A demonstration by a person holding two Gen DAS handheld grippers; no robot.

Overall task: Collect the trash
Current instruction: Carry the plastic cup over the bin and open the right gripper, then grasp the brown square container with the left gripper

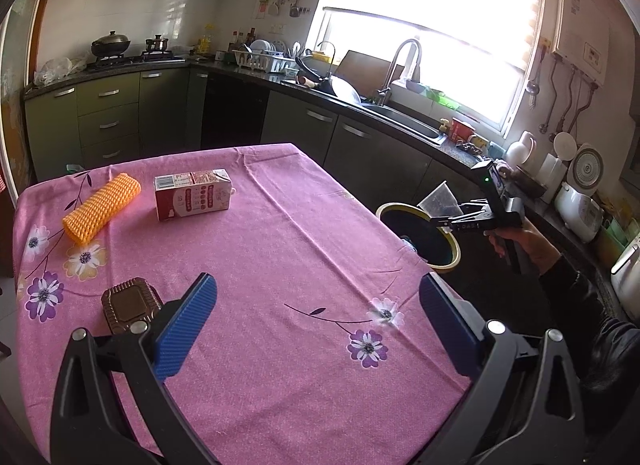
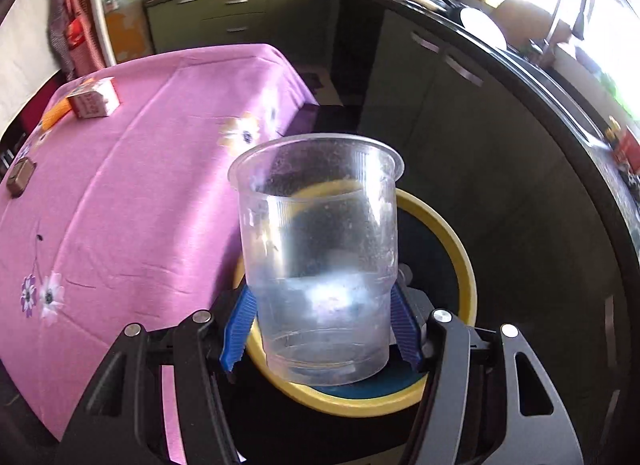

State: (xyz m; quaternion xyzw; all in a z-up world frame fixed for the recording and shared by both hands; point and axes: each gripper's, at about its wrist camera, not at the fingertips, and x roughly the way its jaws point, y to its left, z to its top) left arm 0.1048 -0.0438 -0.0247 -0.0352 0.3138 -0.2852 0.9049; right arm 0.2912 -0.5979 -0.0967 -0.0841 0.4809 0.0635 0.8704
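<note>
My right gripper [image 2: 322, 331] is shut on a clear plastic cup [image 2: 320, 257], its blue pads [image 2: 240, 335] pressing the cup's lower sides. It hangs over the yellow-rimmed bin [image 2: 460, 265] beside the table. In the left wrist view the same cup [image 1: 438, 201] and right gripper [image 1: 448, 221] are above the bin [image 1: 448, 261]. My left gripper [image 1: 316, 329] stands open over the pink tablecloth [image 1: 280, 257] with nothing between its fingers. On the cloth lie a red-and-white carton [image 1: 192, 193], an orange foam net [image 1: 102, 207] and a brown foil tray [image 1: 128, 303].
Dark kitchen cabinets [image 1: 360, 141] and a counter with a sink [image 1: 408, 121] run behind and to the right of the table. A hand and dark sleeve [image 1: 560, 273] hold the right gripper. A narrow gap separates the table edge and the cabinets, where the bin stands.
</note>
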